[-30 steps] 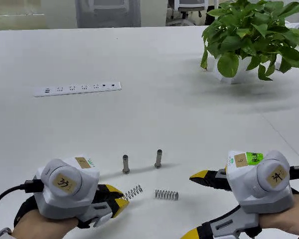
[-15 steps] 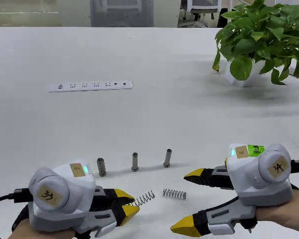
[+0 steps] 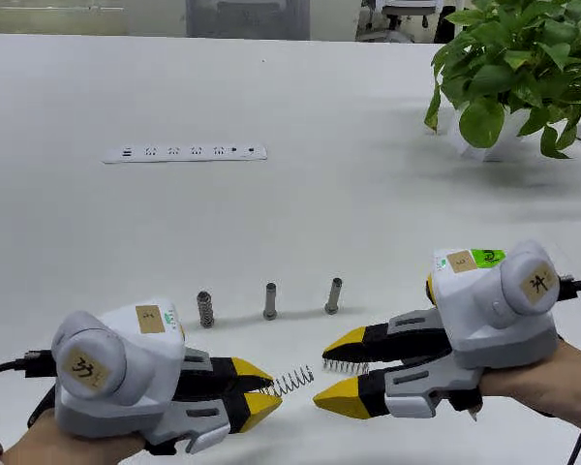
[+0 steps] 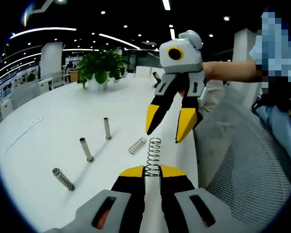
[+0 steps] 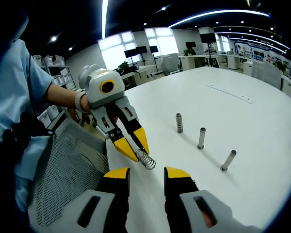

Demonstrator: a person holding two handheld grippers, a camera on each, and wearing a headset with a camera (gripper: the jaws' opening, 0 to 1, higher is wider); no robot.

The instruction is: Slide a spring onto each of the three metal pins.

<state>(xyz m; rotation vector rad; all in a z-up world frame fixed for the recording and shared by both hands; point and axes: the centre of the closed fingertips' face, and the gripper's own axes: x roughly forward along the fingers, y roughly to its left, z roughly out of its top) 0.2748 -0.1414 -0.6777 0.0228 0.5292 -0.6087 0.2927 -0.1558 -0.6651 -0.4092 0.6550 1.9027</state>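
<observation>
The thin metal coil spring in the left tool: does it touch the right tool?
Apart. In the right gripper view the coil spring ends short of the right tool's open yellow tips, with table showing between.

R gripper: jaws apart, yellow tips low in frame | L gripper: in from left, tips pinch spring just above R jaws | table: far pin wears coil; mid pin + near pin bare
</observation>
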